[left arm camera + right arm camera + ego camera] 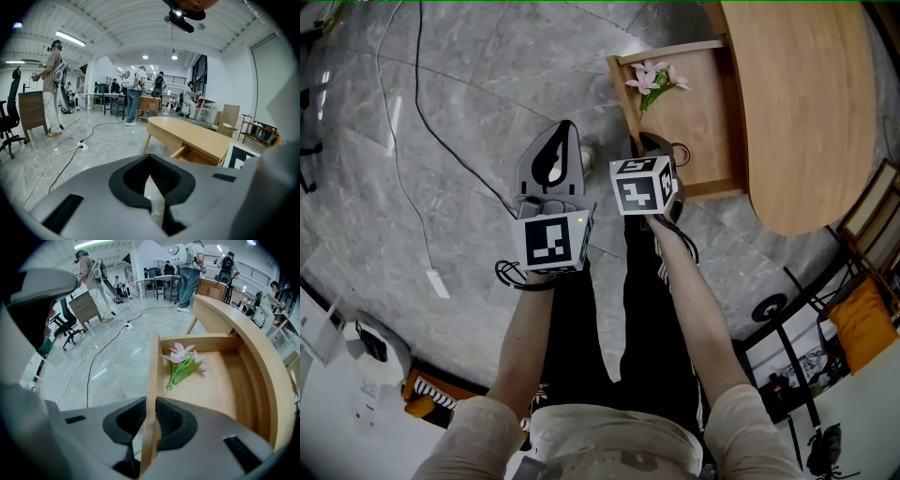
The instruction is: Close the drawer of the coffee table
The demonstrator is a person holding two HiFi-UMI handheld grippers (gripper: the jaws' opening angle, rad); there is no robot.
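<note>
My right gripper (151, 404) pinches the front wall of the drawer (153, 357), which stands open from the table (243, 333), a flower (182, 363) inside. My left gripper (150, 177), left of it, has its jaws pressed together, empty.

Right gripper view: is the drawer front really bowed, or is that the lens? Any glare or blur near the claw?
Right gripper view: that is lens distortion, with dark corners; the drawer front shut in the right claw and the flower are sharp, with no glare on them. Head view: the same front edge runs nearly straight, and the glossy floor shows light streaks.
</note>
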